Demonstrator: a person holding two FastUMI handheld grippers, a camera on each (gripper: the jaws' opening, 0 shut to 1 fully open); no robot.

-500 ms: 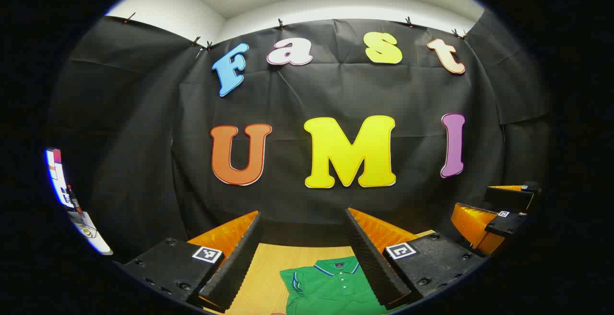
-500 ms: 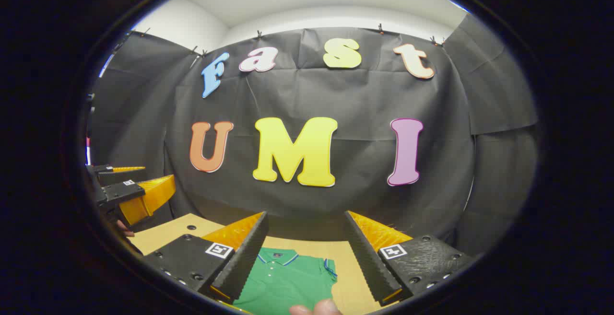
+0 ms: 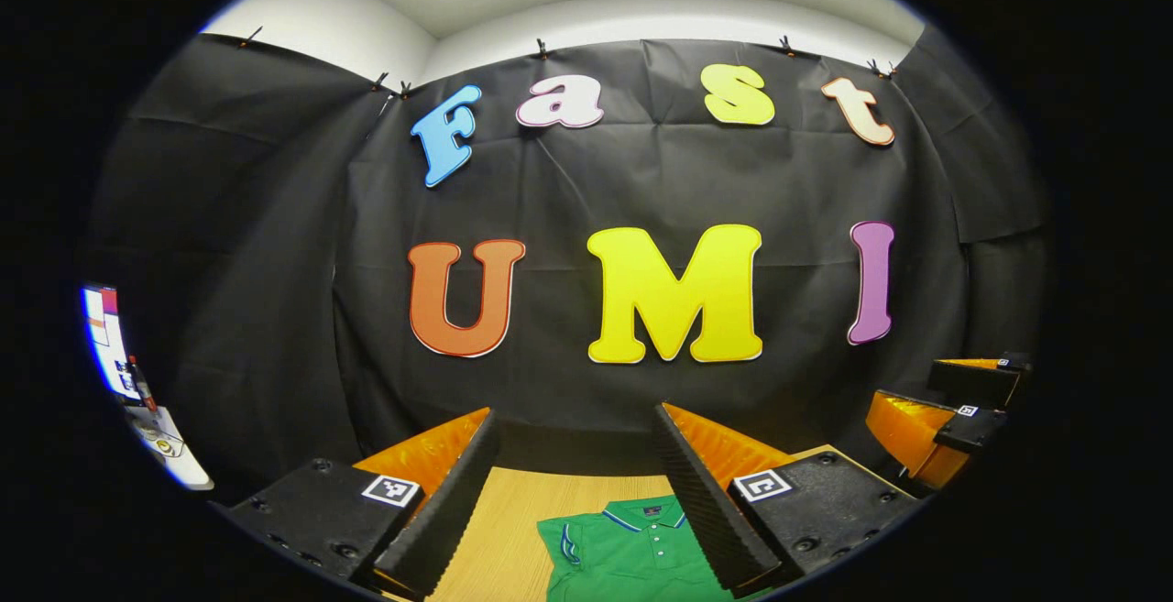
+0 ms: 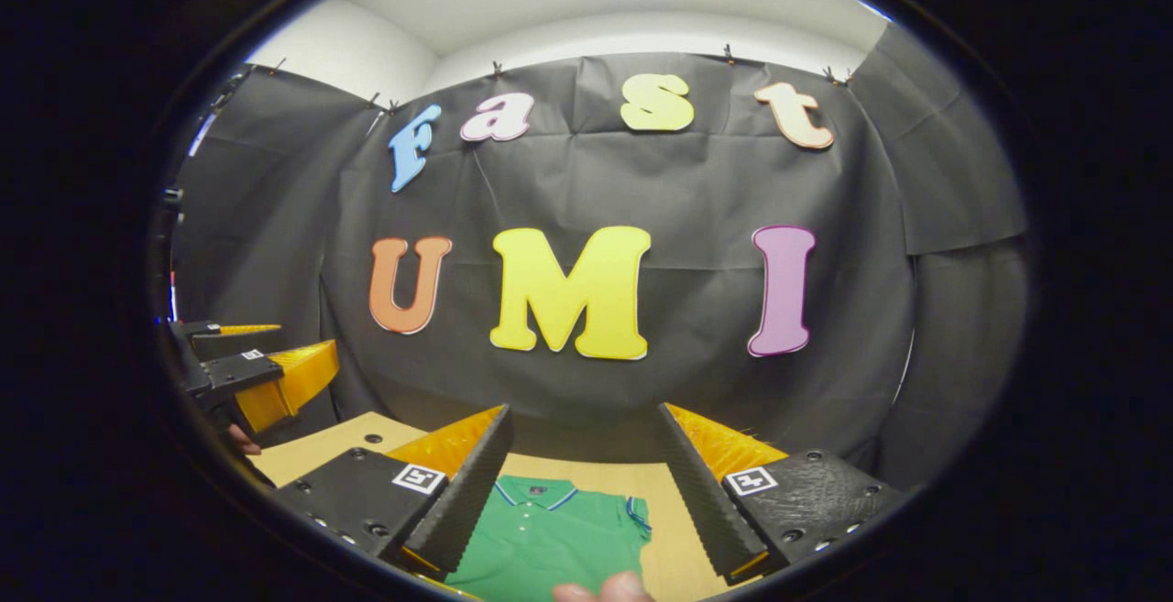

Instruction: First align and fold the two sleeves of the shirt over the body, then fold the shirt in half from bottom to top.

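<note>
Green shirt (image 3: 632,552) lay flat on the wooden table (image 3: 499,529), collar toward the back wall. Hung well above it, both tongs: left gripper (image 3: 573,442) spread wide, right gripper (image 4: 585,437) likewise gaping, nothing held. Probably best to come down together, one per sleeve (image 4: 639,515), pinching only the cuff edge to keep the fold square.

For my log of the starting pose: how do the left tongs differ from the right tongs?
The green polo shirt appears beside the left tongs' right finger, but beside the right tongs' left finger. The left tongs face one trimmed sleeve, the right tongs the other. Both are open, touching nothing.
</note>
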